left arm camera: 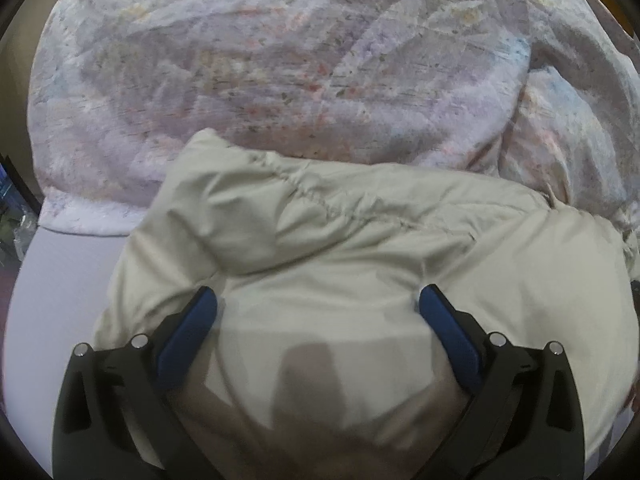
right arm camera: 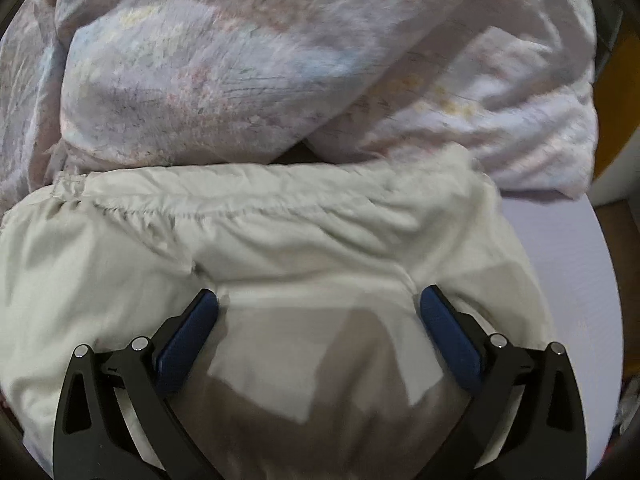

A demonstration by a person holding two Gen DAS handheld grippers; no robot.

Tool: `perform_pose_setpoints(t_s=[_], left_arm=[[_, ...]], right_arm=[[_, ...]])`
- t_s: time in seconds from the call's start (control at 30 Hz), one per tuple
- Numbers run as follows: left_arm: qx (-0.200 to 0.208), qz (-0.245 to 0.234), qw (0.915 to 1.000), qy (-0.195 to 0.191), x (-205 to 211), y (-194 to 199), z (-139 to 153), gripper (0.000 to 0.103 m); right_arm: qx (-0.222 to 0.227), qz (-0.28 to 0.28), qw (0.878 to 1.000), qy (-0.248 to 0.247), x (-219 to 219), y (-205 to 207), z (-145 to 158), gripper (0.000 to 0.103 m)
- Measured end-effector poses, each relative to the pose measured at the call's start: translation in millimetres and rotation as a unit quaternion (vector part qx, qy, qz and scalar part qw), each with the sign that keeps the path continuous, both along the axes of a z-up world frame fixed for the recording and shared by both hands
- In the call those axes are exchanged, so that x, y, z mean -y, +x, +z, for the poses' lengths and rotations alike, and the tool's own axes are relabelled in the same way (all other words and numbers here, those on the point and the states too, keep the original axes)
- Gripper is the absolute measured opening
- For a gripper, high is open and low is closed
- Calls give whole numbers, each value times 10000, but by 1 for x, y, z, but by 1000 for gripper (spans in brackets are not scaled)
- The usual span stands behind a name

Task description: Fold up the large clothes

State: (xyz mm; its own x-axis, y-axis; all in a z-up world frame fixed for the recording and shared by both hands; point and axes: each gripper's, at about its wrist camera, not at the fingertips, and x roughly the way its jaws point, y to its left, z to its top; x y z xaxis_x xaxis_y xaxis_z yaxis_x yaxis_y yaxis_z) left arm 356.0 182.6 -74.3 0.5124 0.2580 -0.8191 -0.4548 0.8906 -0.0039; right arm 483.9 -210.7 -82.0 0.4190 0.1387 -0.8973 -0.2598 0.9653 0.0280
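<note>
A rumpled floral quilt [left arm camera: 280, 60] fills the far side of the bed [left arm camera: 60, 260], bunched out of the way so the near sheet stays free for folding. There the cream padded garment [left arm camera: 360, 248] lies spread, its gathered seam [right arm camera: 224, 208] running across. The left tool [left arm camera: 318, 304] and right tool [right arm camera: 319, 304] hang just above it, jaws spread wide and gripping nothing, probably poised to pinch an edge.

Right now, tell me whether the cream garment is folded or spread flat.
Folded, at least partly. The cream garment lies doubled, a gathered seam across its top layer, on the bed's pale sheet; both grippers hover open.
</note>
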Motion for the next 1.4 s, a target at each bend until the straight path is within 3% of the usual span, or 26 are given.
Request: perform_pose_setpoints(t_s=[0.17,0.37,0.43,0.57,0.7,0.77,1.07,1.13,1.27,1.4], left_arm=[[-228,-107,9997,-8,7,-32,21,101],[-418,-100,9990,-148,9,-88,36,101],[-517,-16,9980,-367,6,-103,38,101],[-693,153,9945,-775,2,-131,36,100],[-900,293,9905,-1001,5,-148,25,99],[-976,350,9889,-1067,4,-149,18,98],[-1053,649,9817,-1447,-6,-134,-8,97],[-1007,723,9798,-1570,-9,-131,-12,97],[-823,859,9757,-1841,-16,-127,-17,96],[-532,1091,9660,-2283,-27,-127,-24,90]], right_arm=[[-470,-530,9973,180,35,-27,26,102],[-982,-1315,9842,670,101,-66,45,102],[-1273,-1606,9749,866,120,-73,38,102],[-1931,-2166,9453,1492,149,-85,10,102],[-2264,-2378,9198,2147,158,-87,-17,102],[-2346,-2427,9130,2290,159,-86,-28,102],[-2249,-2390,9168,2275,139,-78,-48,97],[-2254,-2342,9185,2249,115,-68,-55,94],[-2225,-2404,9145,2374,103,-66,-65,91],[-2128,-2449,9127,2483,110,-72,-71,87]])
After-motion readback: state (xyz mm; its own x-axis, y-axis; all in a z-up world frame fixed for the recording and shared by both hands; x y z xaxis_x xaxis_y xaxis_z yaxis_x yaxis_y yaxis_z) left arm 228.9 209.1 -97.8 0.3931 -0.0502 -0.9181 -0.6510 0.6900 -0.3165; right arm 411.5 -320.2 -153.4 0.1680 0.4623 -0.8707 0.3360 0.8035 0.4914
